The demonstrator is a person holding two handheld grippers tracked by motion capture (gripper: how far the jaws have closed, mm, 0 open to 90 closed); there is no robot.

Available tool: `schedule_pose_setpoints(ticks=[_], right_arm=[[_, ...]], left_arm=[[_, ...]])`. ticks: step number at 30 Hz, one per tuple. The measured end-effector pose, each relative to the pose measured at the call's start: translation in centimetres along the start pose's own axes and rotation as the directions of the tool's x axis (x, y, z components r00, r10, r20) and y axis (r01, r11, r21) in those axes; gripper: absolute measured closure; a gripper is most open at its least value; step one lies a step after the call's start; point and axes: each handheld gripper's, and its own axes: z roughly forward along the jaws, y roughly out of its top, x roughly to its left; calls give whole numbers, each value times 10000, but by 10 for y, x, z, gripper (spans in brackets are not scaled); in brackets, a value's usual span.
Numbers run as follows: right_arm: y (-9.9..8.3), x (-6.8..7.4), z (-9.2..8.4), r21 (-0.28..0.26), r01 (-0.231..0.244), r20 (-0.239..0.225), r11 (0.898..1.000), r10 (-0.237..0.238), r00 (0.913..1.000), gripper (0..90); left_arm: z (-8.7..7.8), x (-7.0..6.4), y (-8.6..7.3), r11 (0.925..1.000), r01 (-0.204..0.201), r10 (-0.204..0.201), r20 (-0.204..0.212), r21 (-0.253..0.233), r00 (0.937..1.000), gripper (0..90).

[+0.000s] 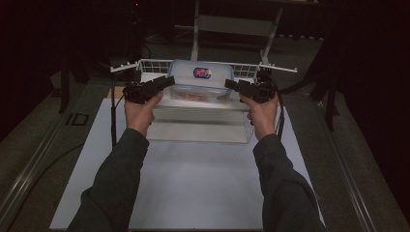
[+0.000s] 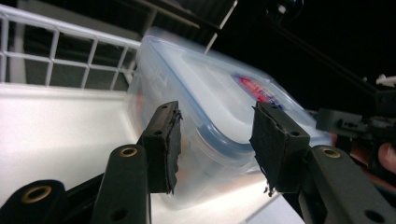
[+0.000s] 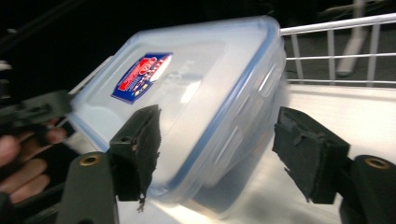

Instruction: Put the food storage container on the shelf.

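Left gripper (image 1: 169,81): jaws stand apart, at the upper left of centre in the high view. In the left gripper view its pads (image 2: 164,144) flank the near corner of the plastic box (image 2: 205,126); whether either pad presses on the wall cannot be told, and the box looks blurred there.

Right gripper (image 1: 229,84): jaws spread wide, nothing clamped. In the right gripper view one pad (image 3: 142,149) sits just in front of the box wall, while the other stands well clear at the lower right of the frame, with a bare gap between it and the box.

The box, lidded with a blue seal and a red-and-blue label (image 1: 203,72), sits in the upper centre of the high view, inside a white wire basket (image 1: 145,63) on the white tray (image 1: 193,130). Its long axis runs left to right across the frame, so each short end faces one gripper. Both grippers lie about equally near, one per end, pointing inward toward each other.

Judgement: any lift depends on both pairs of jaws closing on opposite ends together; the right one has the wider gap to close.
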Motion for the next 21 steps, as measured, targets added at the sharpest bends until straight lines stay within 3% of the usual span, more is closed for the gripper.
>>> schedule_pose_setpoints(ticks=[4, 5, 6, 10, 11, 12, 13, 17, 18, 21], right_arm=[[1, 3, -1, -177, 277, 671, 9995, -265, 9974, 301], [2, 6, -3, -185, 539, 948, 9984, -519, 9941, 310], [2, 7, -5, -153, 765, 1080, 9970, -744, 9914, 318], [2, 15, -15, -52, 1653, 1270, 9862, -1633, 9784, 366], [1, 17, -18, 34, 2015, 1409, 9795, -1999, 9696, 387], [1, 17, -18, 34, 2015, 1409, 9795, -1999, 9696, 387], [-1, 24, -25, 191, 2765, 1607, 9608, -2759, 9477, 391], [-7, 36, -37, 701, 3796, 1430, 9225, -3859, 9114, 383], [-9, 37, -40, 770, 3883, 1310, 9183, -3954, 9091, 382], [-20, 43, -52, 1059, 4319, 1006, 8957, -4418, 8915, 372]], left_arm=[[-4, -3, -1, 9991, -422, 421, -142, -59, 9990, 517], [-4, -3, -1, 9991, -422, 421, -142, -59, 9990, 516], [-7, -4, 0, 9977, -682, 682, -179, 37, 9975, 516], [-16, -5, 2, 9939, -1092, 1097, -294, 180, 9935, 517], [-19, -5, 2, 9923, -1224, 1229, -342, 183, 9918, 519], [-19, -5, 2, 9923, -1224, 1229, -342, 183, 9918, 519], [-26, -7, 3, 9889, -1458, 1469, -411, 293, 9883, 519], [-39, -14, 3, 9781, -1959, 1997, -512, 711, 9785, 517], [-45, -17, 2, 9713, -2219, 2274, -617, 855, 9718, 517], [-58, -24, -4, 9566, -2734, 2797, -557, 1007, 9585, 502]])
